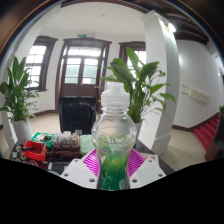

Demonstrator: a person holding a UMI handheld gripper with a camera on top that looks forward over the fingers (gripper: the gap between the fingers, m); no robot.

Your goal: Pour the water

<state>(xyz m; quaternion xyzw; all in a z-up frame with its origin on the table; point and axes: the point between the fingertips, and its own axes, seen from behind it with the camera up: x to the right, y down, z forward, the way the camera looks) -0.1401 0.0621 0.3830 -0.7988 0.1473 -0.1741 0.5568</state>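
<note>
bottle (116,140) upright | btwn gripper (116,168) pads, both pressing | lifted?: can't tell

Tool-mounted (113,165) camera faces forward, close behind bottle (114,140).

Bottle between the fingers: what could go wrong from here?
The clear plastic bottle sits between the gripper fingers, pink pads against its lower body; a low grip could let the tall bottle tip or slip when tilted. Its white cap looks to be still on, so no water would pour. No receiving cup is in view.
</note>
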